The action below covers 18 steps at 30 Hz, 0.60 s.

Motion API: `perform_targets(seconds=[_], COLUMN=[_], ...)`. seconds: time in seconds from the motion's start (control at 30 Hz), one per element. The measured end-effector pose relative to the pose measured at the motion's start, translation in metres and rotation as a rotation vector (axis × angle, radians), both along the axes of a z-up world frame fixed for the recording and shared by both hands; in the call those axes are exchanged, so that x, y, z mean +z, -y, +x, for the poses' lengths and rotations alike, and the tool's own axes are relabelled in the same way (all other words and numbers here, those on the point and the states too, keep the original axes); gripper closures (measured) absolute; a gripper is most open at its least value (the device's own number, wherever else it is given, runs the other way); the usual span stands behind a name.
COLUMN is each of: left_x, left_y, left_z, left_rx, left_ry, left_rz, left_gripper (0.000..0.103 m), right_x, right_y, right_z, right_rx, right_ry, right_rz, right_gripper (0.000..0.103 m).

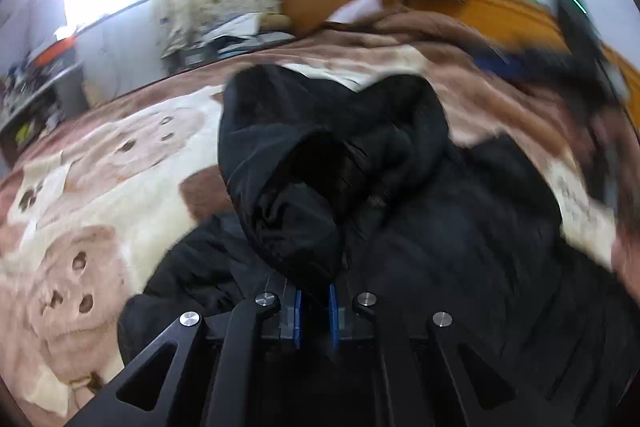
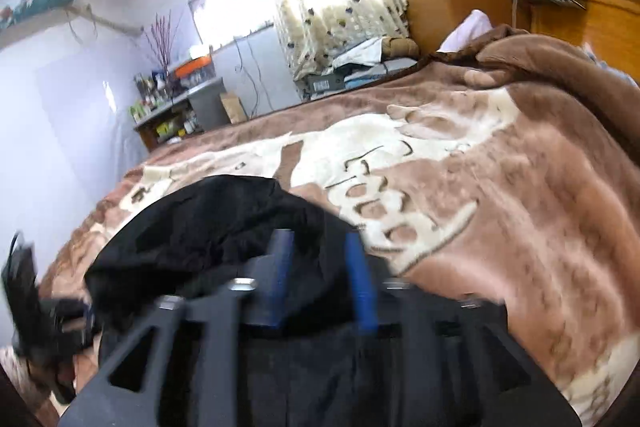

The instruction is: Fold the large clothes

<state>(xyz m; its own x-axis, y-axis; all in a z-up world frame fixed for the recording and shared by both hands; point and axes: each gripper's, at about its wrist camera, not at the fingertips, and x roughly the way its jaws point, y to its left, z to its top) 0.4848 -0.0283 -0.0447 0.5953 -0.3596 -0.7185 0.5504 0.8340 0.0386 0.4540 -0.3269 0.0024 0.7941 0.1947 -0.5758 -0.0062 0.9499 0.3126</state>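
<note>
1. Black jacket (image 1: 440, 227), frame centre, on bed blanket (image 1: 100, 187); left gripper (image 1: 316, 301) jaws clamped on its sleeve: thin pinch may slip.
2. Right gripper (image 2: 322, 279) jaws apart, empty: fold may sag.

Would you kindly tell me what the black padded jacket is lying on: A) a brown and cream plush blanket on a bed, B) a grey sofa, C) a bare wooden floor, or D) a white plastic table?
A: the black padded jacket is spread over the brown and cream plush blanket covering the bed.
</note>
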Motion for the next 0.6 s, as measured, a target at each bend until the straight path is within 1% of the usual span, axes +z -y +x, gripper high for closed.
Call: perform_targets(seconds=[0.03, 0.1, 0.13, 0.17, 0.2, 0.23, 0.27, 0.3, 0.33, 0.4, 0.43, 0.47, 0.53, 0.57, 0.6], left_x=[-0.002, -0.007, -0.008, -0.008, -0.009, -0.01, -0.012, -0.014, -0.014, -0.014, -0.014, -0.016, -0.019, -0.019, -0.019], left_y=[0.001, -0.001, -0.003, -0.004, -0.006, -0.007, -0.008, -0.009, -0.01, -0.013, -0.014, -0.013, -0.014, -0.016, -0.018], left_z=[-0.003, -0.008, -0.009, -0.01, -0.01, -0.012, -0.014, -0.014, -0.014, -0.01, -0.009, -0.009, -0.012, -0.011, -0.011], left_rx=[-0.006, -0.023, -0.023, -0.027, -0.037, -0.044, -0.051, -0.068, -0.07, -0.065, -0.065, -0.071, -0.078, -0.074, -0.069], left_ry=[0.012, 0.013, 0.021, 0.022, 0.011, 0.015, 0.02, 0.025, 0.025, 0.003, 0.007, 0.015, 0.011, 0.008, 0.005], left_rz=[0.016, 0.026, 0.035, 0.033, 0.024, 0.034, 0.045, 0.062, 0.061, 0.032, 0.032, 0.041, 0.055, 0.049, 0.041], left_gripper=[0.093, 0.093, 0.093, 0.093, 0.093, 0.093, 0.093, 0.093, 0.093, 0.093, 0.093, 0.093, 0.093, 0.093, 0.093], right_x=[0.003, 0.007, 0.008, 0.003, -0.003, -0.007, -0.01, -0.014, -0.022, -0.038, -0.047, -0.052, -0.069, -0.074, -0.077], right_y=[0.001, 0.0, -0.001, -0.002, -0.002, -0.006, -0.008, -0.01, -0.012, -0.014, -0.017, -0.018, -0.025, -0.025, -0.026], right_z=[0.011, 0.022, 0.035, 0.046, 0.06, 0.066, 0.076, 0.083, 0.093, 0.104, 0.107, 0.106, 0.106, 0.105, 0.101], right_rx=[-0.005, -0.019, 0.016, 0.058, 0.086, 0.065, 0.035, 0.049, 0.083, 0.145, 0.149, 0.156, 0.21, 0.206, 0.197], right_ry=[-0.014, 0.001, -0.003, -0.035, -0.086, -0.112, -0.117, -0.124, -0.157, -0.224, -0.248, -0.248, -0.307, -0.341, -0.347], right_rz=[0.001, 0.005, 0.018, 0.058, 0.086, 0.063, 0.02, 0.005, 0.015, 0.076, 0.086, 0.089, 0.137, 0.142, 0.141], right_gripper=[0.052, 0.052, 0.051, 0.049, 0.049, 0.048, 0.048, 0.048, 0.047, 0.047, 0.047, 0.047, 0.047, 0.053, 0.061])
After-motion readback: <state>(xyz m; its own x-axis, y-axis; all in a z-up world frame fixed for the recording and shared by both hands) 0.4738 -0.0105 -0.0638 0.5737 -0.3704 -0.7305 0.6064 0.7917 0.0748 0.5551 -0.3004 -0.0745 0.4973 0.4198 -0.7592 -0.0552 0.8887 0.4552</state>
